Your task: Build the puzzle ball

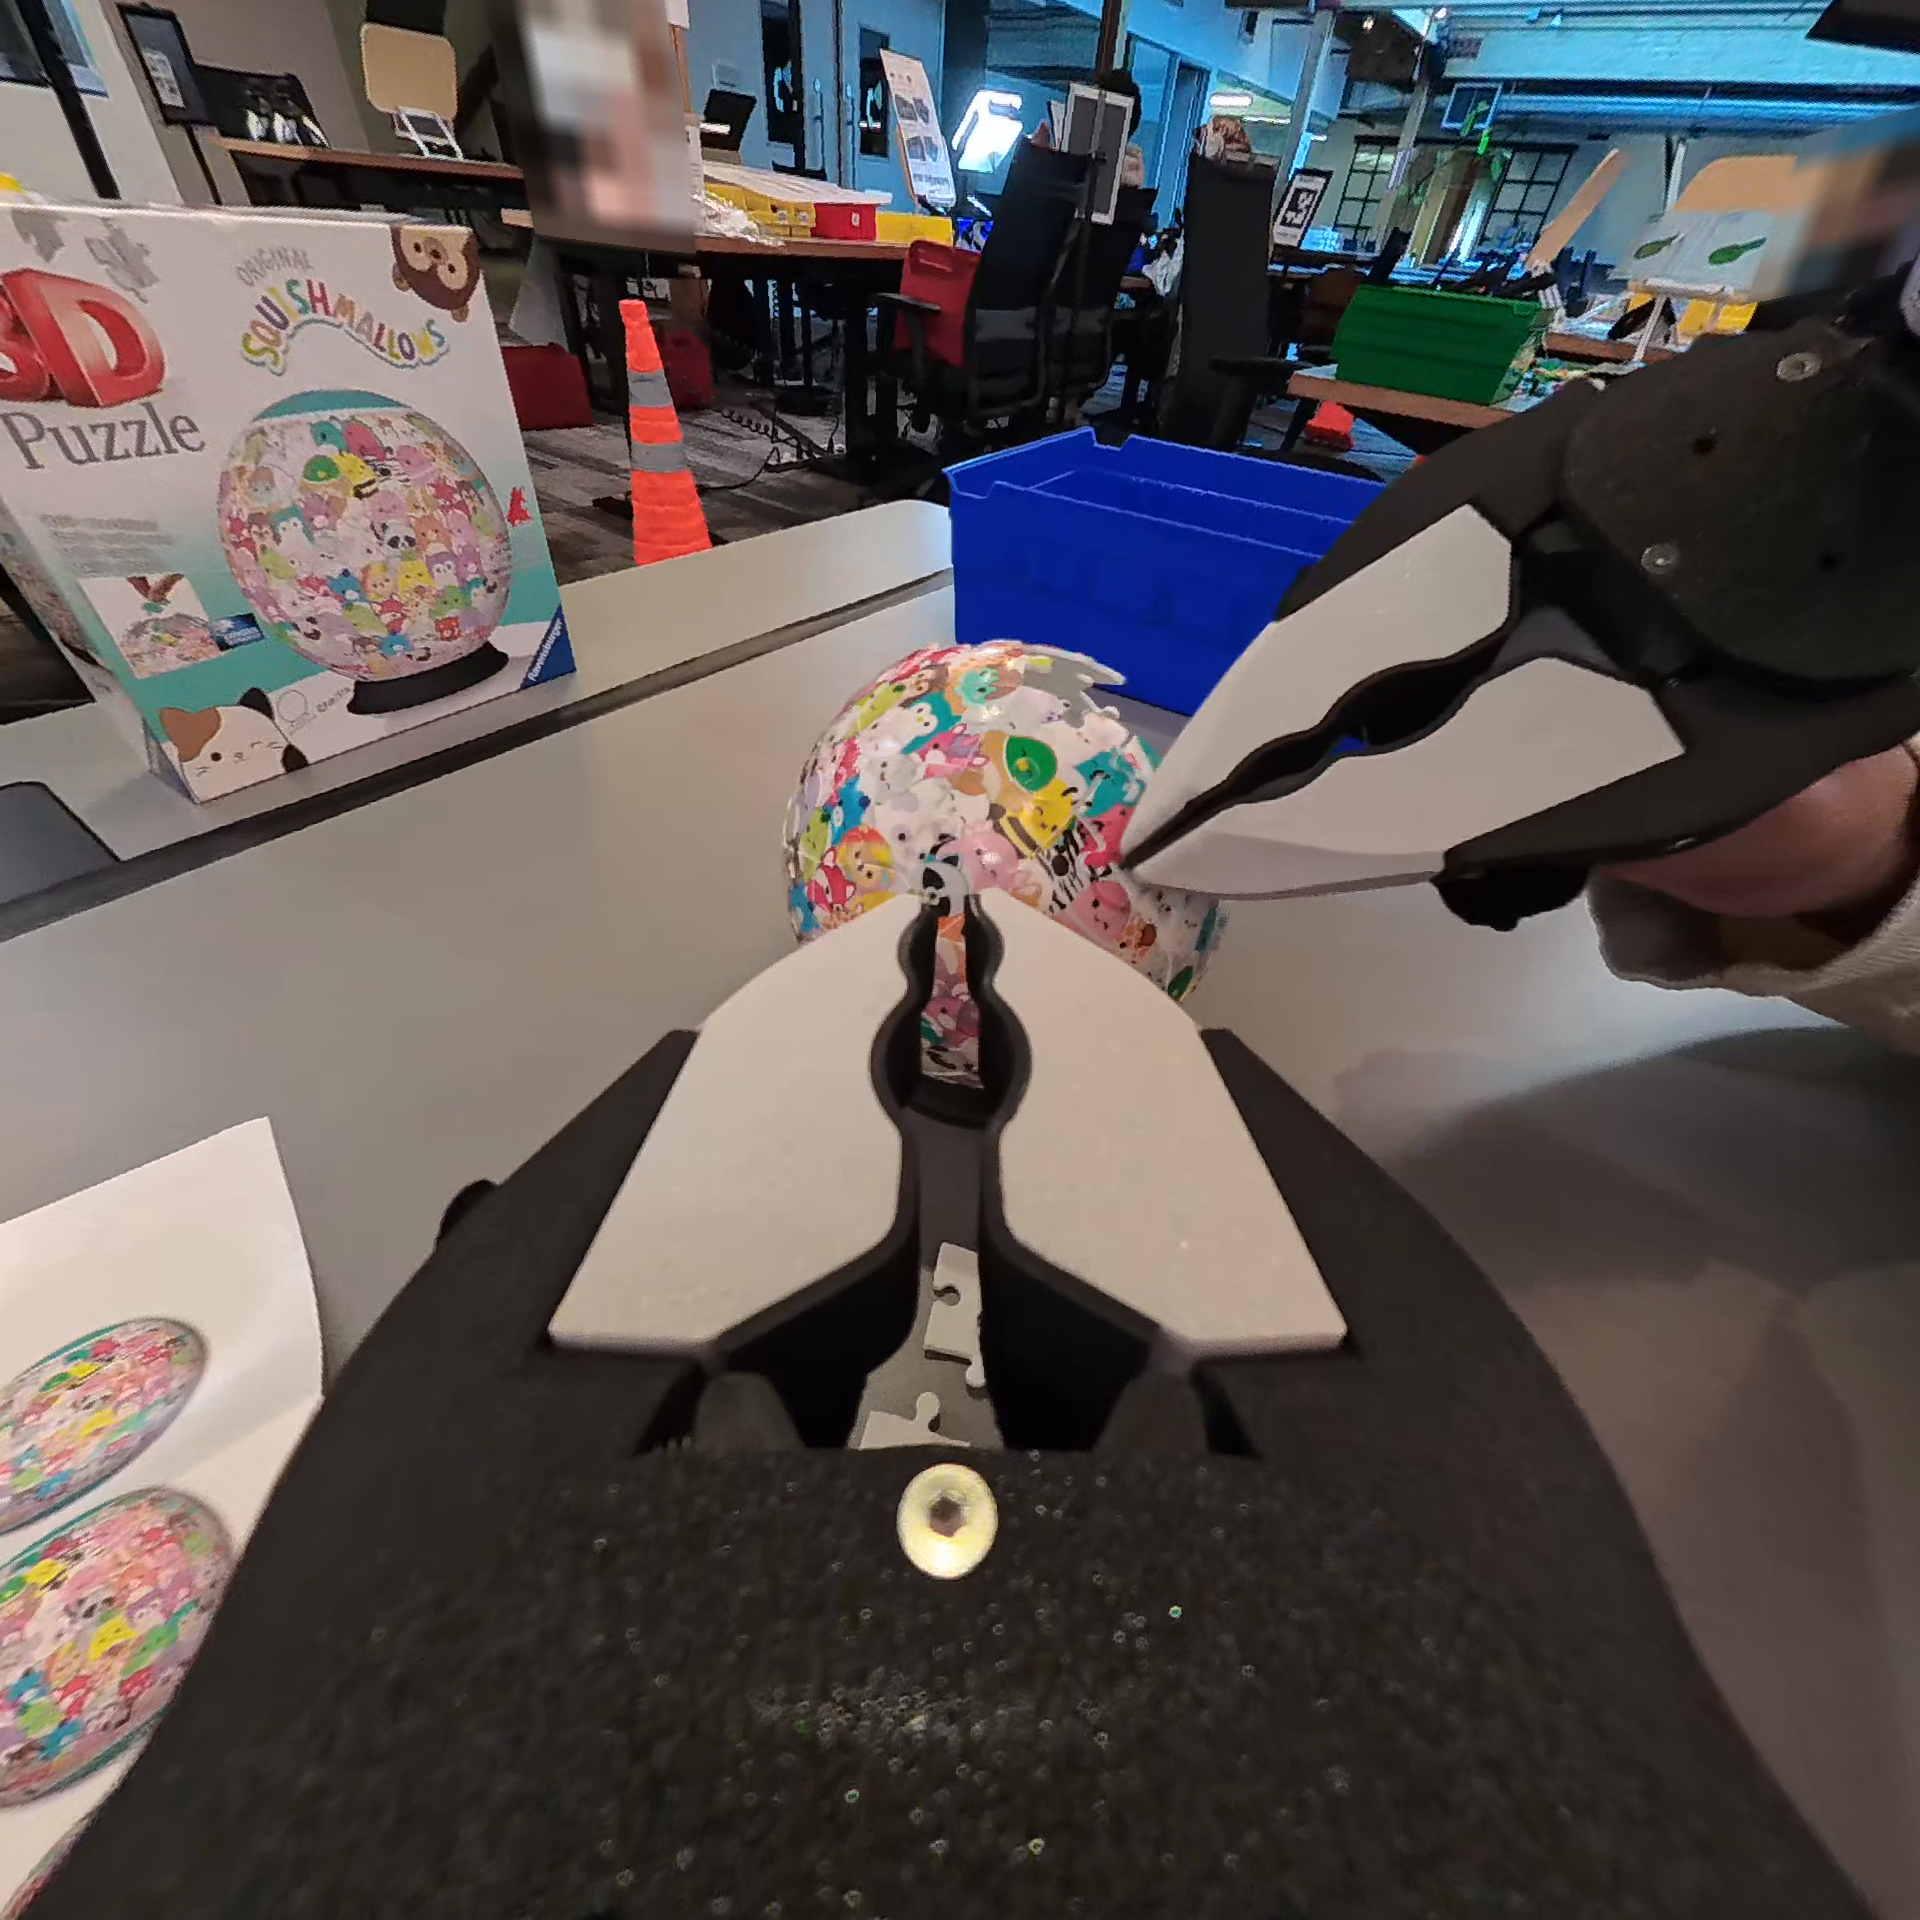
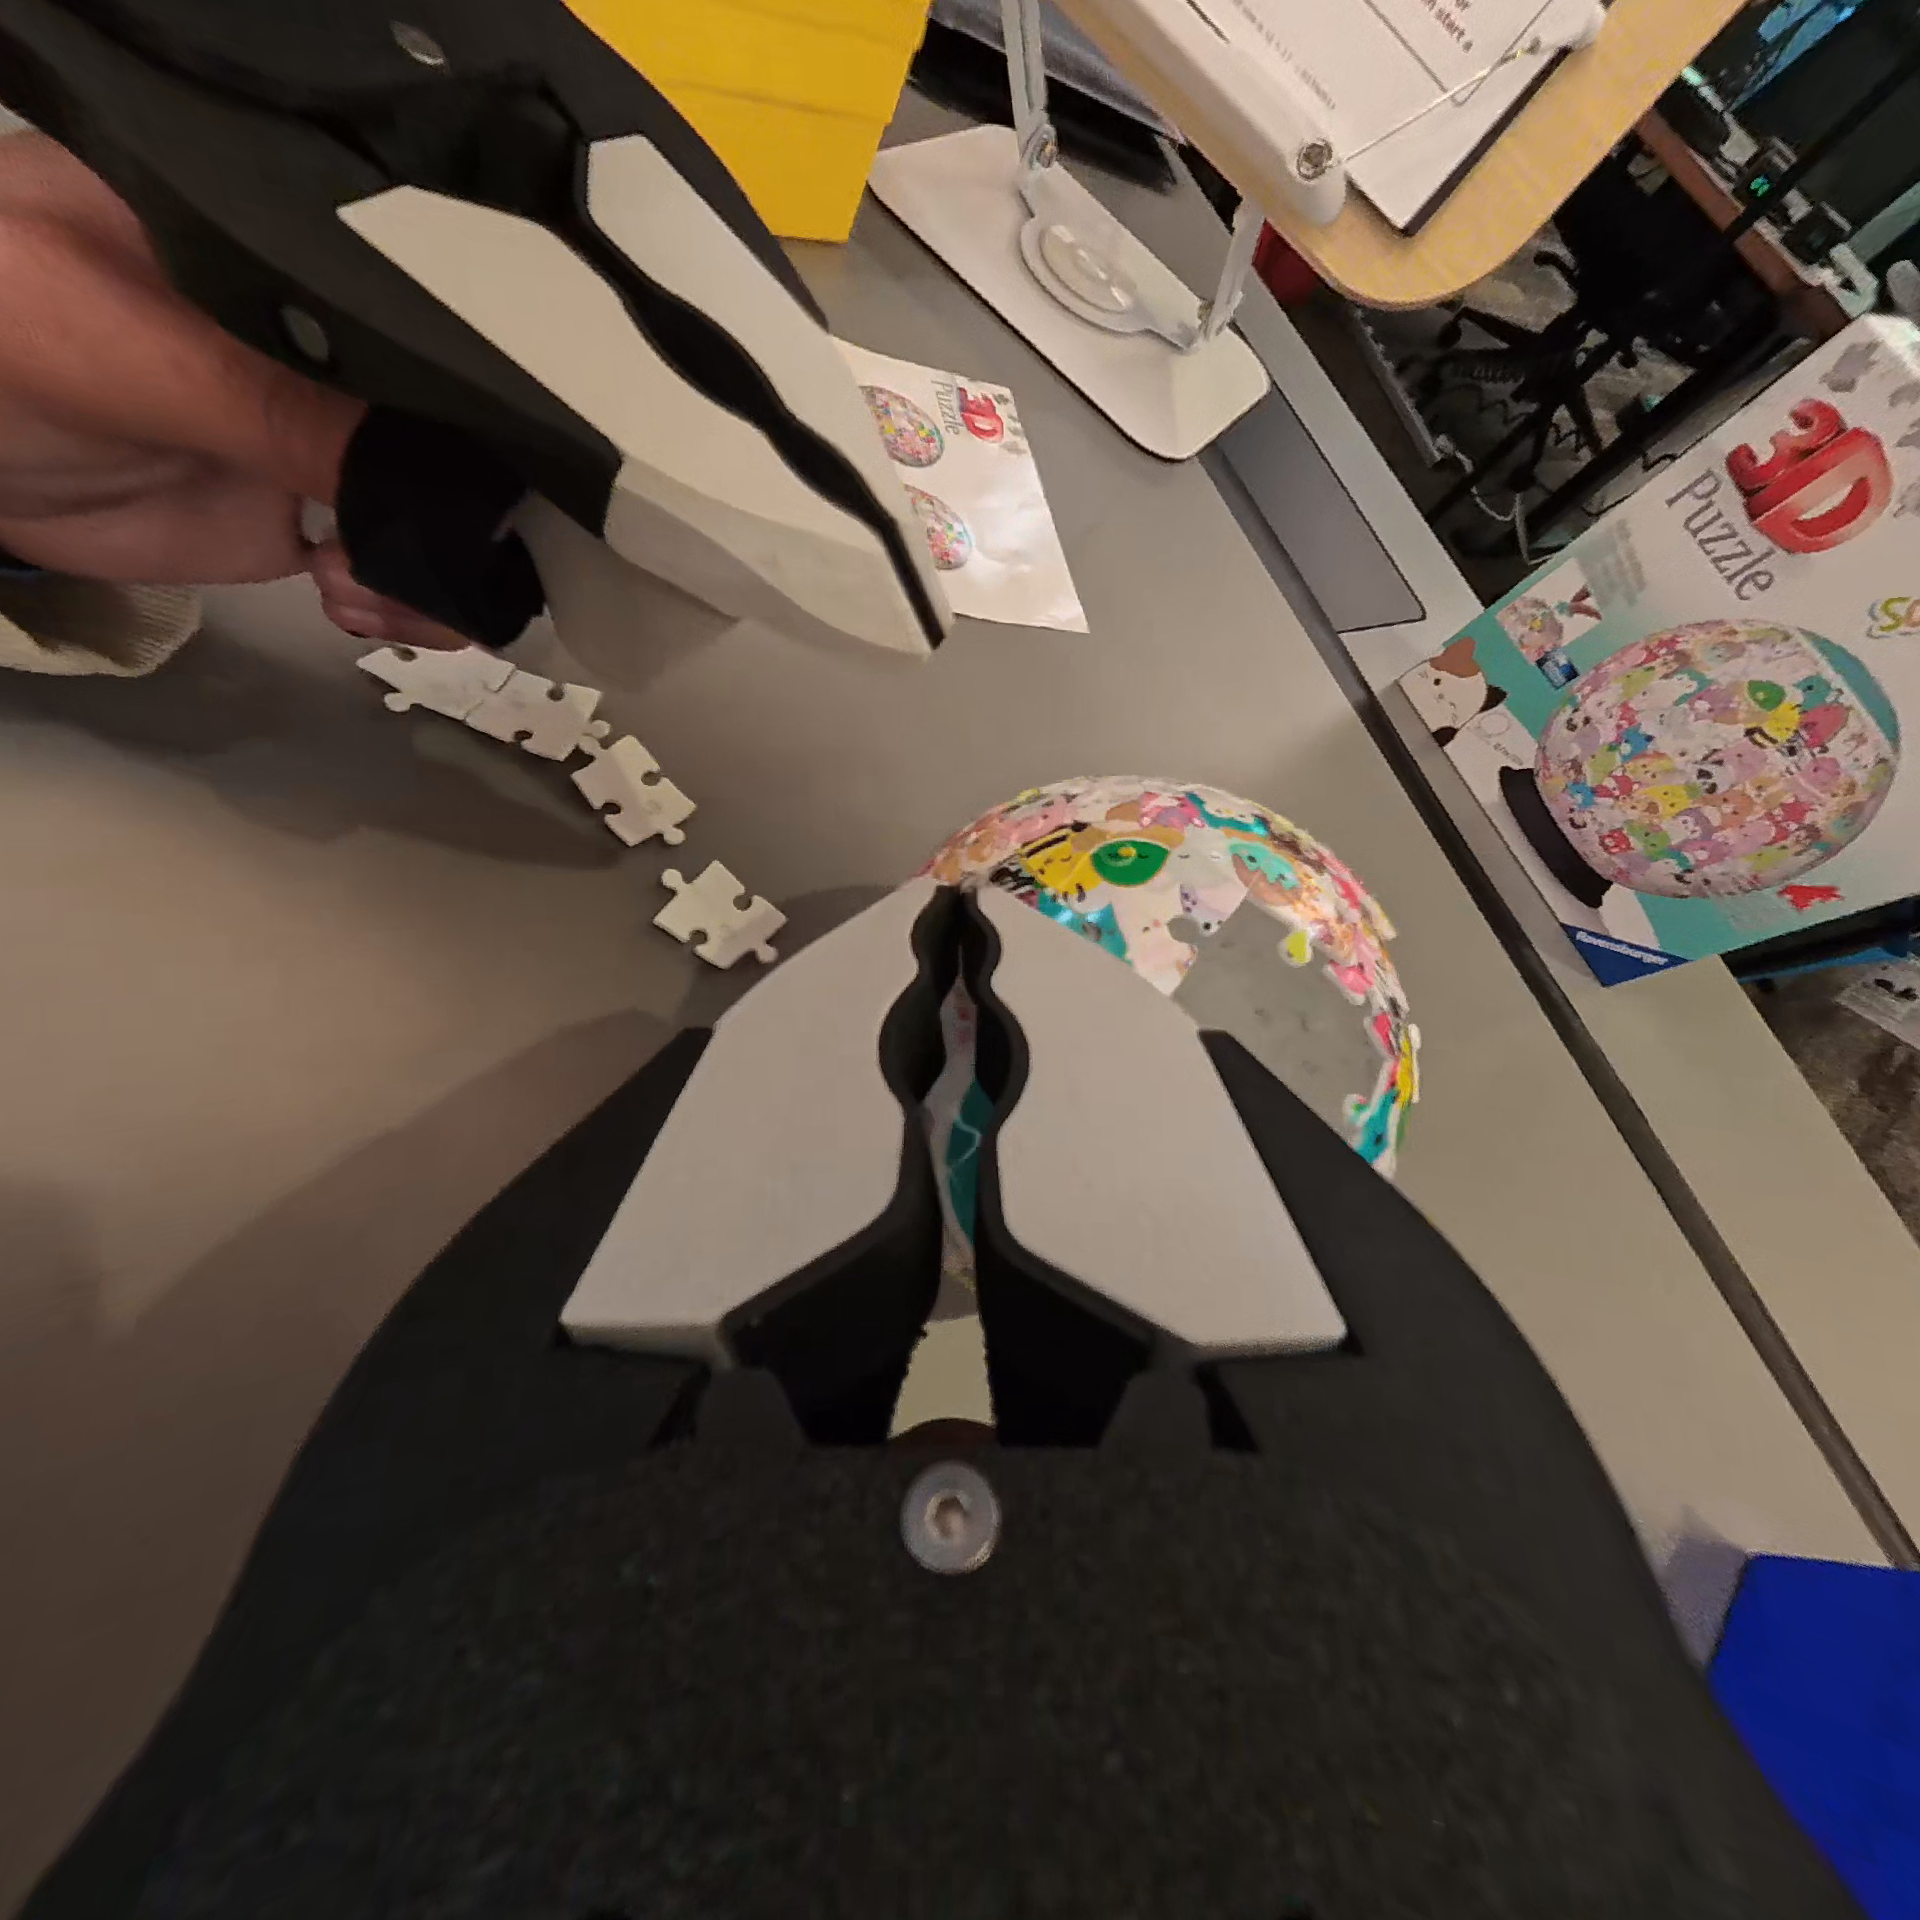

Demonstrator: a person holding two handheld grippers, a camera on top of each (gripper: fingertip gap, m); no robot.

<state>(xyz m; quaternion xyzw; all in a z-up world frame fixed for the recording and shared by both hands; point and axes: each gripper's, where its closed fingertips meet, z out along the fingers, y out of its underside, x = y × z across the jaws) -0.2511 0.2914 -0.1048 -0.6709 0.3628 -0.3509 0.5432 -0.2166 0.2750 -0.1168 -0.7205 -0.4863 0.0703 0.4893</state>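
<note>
Left wrist view: the left gripper (image 1: 951, 909) has its fingers closed together at the tips, with nothing visible between them, and those tips sit right at the near side of the puzzle ball (image 1: 987, 821). The ball rests on the grey desk (image 1: 468, 987), just in front of a blue bin (image 1: 1143, 540). The right gripper (image 1: 1132, 862) comes in from the right, its fingers also pressed shut, tips touching the ball's surface; the hand (image 1: 1766, 831) holding it shows behind. The puzzle box (image 1: 281, 499) stands at the far left, and a printed sheet (image 1: 135, 1403) with ball pictures lies at the near left. An orange cone (image 1: 655, 436) stands on the floor beyond the desk.

Right wrist view: the right gripper (image 2: 958, 902) is clenched empty, tips against the top of the ball (image 2: 1195, 894), which has an open gap in its shell on the side facing the camera. The left gripper (image 2: 930, 623) hangs above the desk (image 2: 312, 1039) at upper left, fingers shut. Loose white pieces (image 2: 623, 790) lie face down in a curved row to the left of the ball. The box (image 2: 1683, 727) stands to the right, and a white stand (image 2: 1122, 301) sits farther back
</note>
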